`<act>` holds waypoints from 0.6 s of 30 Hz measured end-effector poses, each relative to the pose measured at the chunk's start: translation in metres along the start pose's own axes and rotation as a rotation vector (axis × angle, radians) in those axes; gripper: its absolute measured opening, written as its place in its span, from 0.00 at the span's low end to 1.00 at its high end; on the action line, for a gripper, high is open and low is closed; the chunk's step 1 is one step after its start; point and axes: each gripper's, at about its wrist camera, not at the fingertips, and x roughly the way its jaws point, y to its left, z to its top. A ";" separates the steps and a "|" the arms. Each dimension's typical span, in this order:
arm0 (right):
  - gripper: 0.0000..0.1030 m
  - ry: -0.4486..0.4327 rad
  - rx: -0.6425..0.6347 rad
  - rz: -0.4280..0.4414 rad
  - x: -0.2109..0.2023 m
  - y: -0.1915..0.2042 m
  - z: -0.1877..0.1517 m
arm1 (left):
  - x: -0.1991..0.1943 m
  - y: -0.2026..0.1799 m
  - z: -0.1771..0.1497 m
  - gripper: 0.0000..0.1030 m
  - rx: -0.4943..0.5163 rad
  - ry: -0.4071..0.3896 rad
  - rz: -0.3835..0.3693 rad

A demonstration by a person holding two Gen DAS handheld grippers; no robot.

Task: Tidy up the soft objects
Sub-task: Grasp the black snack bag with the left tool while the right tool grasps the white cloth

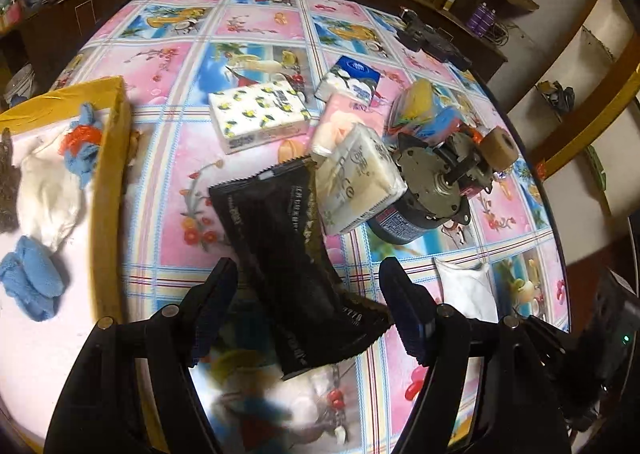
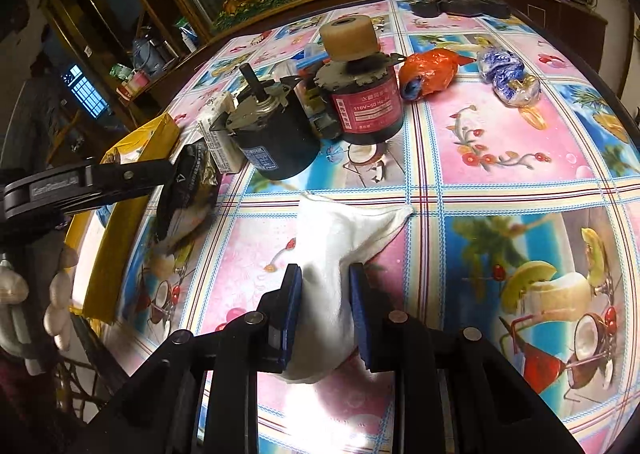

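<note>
White cloth (image 2: 344,250): soft, light, limp; lies on table (image 2: 500,158) near edge, right gripper (image 2: 326,310) clenched on its bunched near end. Black pouch (image 1: 296,254): thin, crinkly, slippery; between wide-apart fingers of left gripper (image 1: 308,302), released. Yellow box (image 1: 108,158) left; motors (image 2: 320,118) crowd far side; right open.

Black wipes packet (image 1: 298,254): long, creased, crimped ends, lying aslant on the tablecloth, far end touching a cream tissue pack (image 1: 358,184). White cloth (image 2: 336,274): soft, crumpled, draped forward, corner pointing right. Lemon-print tissue pack (image 1: 260,116): flat, beyond.
</note>
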 end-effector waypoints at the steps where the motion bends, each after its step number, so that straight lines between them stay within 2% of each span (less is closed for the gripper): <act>1: 0.26 0.000 -0.003 -0.003 0.002 0.001 0.000 | 0.005 -0.004 0.001 0.70 0.016 0.001 0.019; 4: 0.36 -0.006 0.003 0.002 0.000 0.003 -0.001 | 0.027 -0.016 -0.002 0.70 0.094 0.013 0.117; 8: 0.36 -0.011 -0.011 -0.008 0.001 0.003 -0.001 | 0.034 -0.021 -0.011 0.68 0.153 0.000 0.148; 9: 0.36 -0.013 -0.016 -0.013 0.001 0.005 -0.001 | 0.030 -0.019 -0.011 0.47 0.152 -0.012 0.133; 10: 0.36 -0.016 -0.021 -0.017 0.001 0.005 -0.001 | 0.025 -0.014 -0.011 0.38 0.131 -0.017 0.111; 11: 0.35 -0.018 -0.031 -0.021 0.001 0.007 -0.002 | 0.021 -0.010 -0.011 0.36 0.103 -0.016 0.082; 13: 0.22 -0.016 -0.039 -0.011 0.002 0.008 -0.003 | 0.007 -0.002 -0.015 0.34 0.073 -0.044 0.032; 15: 0.17 -0.023 -0.042 0.003 0.001 0.009 -0.004 | -0.005 -0.002 -0.021 0.34 0.070 -0.068 0.013; 18: 0.15 -0.029 -0.034 0.019 -0.002 0.010 -0.005 | -0.025 0.001 -0.032 0.34 0.052 -0.099 -0.046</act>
